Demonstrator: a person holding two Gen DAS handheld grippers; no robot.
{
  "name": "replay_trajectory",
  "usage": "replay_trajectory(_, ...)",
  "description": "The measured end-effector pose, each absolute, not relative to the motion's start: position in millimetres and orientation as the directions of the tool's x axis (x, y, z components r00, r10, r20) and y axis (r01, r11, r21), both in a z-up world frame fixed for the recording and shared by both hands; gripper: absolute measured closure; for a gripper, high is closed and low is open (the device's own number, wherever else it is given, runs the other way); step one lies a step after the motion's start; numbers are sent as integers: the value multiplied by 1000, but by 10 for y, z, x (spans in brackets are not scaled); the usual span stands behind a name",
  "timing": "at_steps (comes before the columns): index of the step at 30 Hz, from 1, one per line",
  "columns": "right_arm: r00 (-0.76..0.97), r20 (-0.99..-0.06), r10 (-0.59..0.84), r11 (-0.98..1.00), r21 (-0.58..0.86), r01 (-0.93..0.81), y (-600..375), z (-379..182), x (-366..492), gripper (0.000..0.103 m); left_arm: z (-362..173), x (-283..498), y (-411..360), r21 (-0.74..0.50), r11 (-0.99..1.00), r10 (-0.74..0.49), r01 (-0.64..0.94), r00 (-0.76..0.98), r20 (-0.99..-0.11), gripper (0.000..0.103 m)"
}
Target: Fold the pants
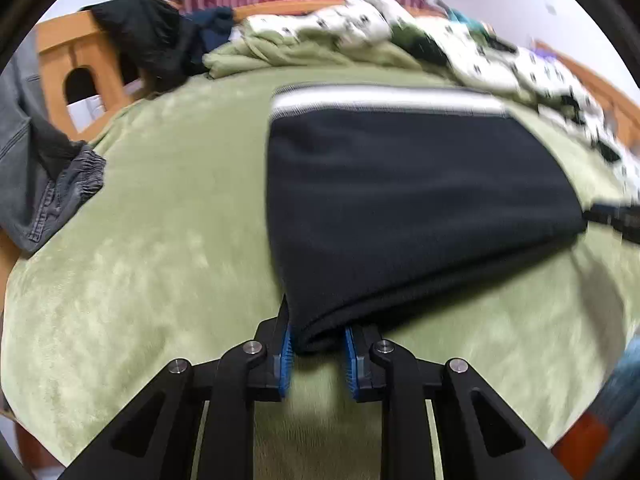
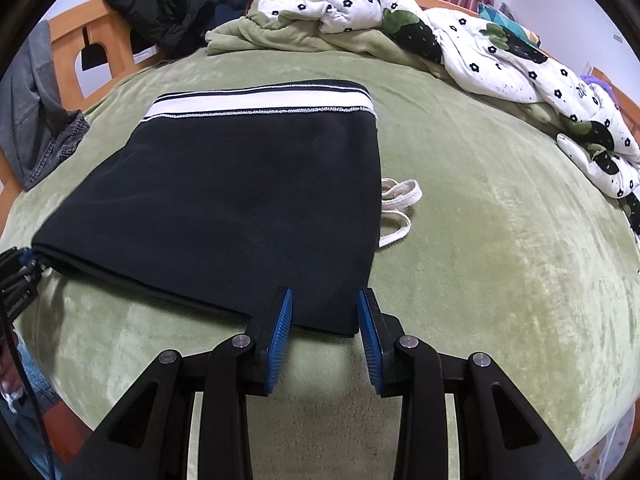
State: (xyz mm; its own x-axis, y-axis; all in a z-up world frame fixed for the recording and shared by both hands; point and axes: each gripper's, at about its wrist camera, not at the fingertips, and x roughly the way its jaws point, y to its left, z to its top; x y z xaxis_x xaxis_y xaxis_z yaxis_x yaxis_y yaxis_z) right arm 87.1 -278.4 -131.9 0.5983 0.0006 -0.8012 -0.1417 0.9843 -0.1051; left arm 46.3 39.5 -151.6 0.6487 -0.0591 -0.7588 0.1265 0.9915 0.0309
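The black pants (image 2: 240,200), folded into a flat rectangle with a white-striped waistband (image 2: 260,106) at the far end, lie on the green blanket (image 2: 500,260). My left gripper (image 1: 318,340) is shut on the pants' (image 1: 400,200) near left corner, which bunches up between the blue pads (image 1: 286,344). The right gripper (image 2: 325,320) straddles the near right corner. That cloth lies flat and unwrinkled between its pads (image 2: 370,336), so this gripper is open. The left gripper (image 2: 16,276) shows at the left edge of the right wrist view. The right gripper (image 1: 616,216) appears blurred in the left wrist view.
A white drawstring (image 2: 396,208) trails out beside the pants' right edge. A flowered quilt (image 2: 500,56) is heaped along the far right. Dark jackets (image 2: 168,8) hang over the wooden bed frame (image 2: 68,40), and grey jeans (image 2: 36,120) drape at the left.
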Motion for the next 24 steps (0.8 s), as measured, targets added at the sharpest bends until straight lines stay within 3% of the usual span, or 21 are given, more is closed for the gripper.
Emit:
replay_trajectory(4, 593, -805, -14, 980, -127, -151, -2811, -1362, 846, 69, -1542, 328, 240, 116, 972, -37, 205, 619, -784, 61)
replay_trajectory(11, 593, -805, -8, 979, -126, -157, -2836, -1358, 822, 69, -1560, 294, 94, 224, 942, 17, 251, 630, -776, 58)
replay_trajectory(13, 594, -804, -7, 979, -125, -158, -2838, -1350, 824, 69, -1552, 321, 85, 240, 944, 37, 228, 648, -760, 62)
replay_trajectory(15, 594, -804, -6, 980, -123, -157, -2830, -1348, 827, 69, -1507, 369, 79, 255, 950, 61, 181, 691, -720, 74)
replay_trajectory(18, 597, -802, -8, 979, -127, -157, -2821, -1357, 821, 69, -1360, 338, 146, 163, 982, 32, 96, 765, -643, 83)
replay_trajectory(21, 591, -807, -2, 978, -125, -168, -2814, -1374, 822, 69, -1654, 488, 220, 137, 987, 49, 80, 668, -743, 82)
replay_trajectory(24, 588, -808, 4, 974, -130, -185, -2803, -1380, 806, 69, -1627, 454, 293, 81, 994, 12, 75, 652, -758, 80)
